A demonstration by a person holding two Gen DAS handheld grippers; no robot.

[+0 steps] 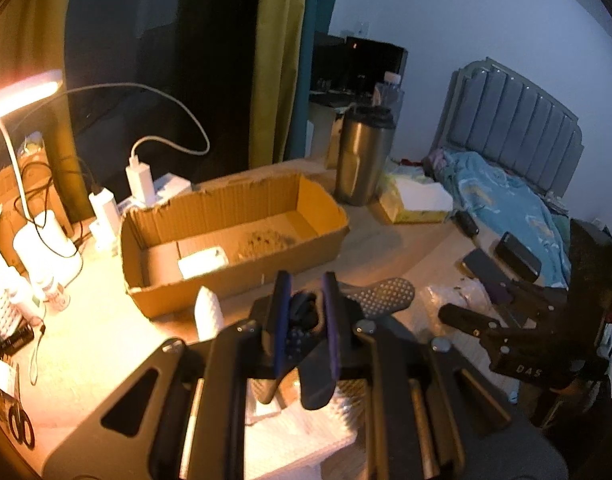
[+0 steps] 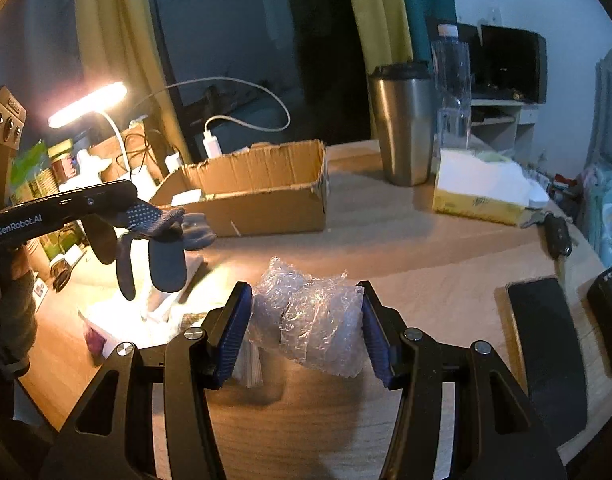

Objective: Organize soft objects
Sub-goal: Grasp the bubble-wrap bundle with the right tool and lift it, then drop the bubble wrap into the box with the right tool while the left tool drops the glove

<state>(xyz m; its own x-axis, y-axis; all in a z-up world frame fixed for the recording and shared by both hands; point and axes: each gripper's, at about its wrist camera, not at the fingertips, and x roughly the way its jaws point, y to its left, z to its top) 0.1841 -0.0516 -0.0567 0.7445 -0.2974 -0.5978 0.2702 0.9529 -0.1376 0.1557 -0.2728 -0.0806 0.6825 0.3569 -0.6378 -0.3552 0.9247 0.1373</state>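
My left gripper is shut on a dark blue dotted work glove and holds it above the table, in front of the open cardboard box. The right wrist view shows that glove hanging from the left gripper. My right gripper is open, its jaws on either side of a crumpled clear bubble wrap lying on the table; whether the pads touch it I cannot tell. The box holds a small white piece.
A steel tumbler, a water bottle and a tissue box stand behind. A phone, a dark case and a car key lie right. White foam sheets, a lamp, chargers and scissors sit left.
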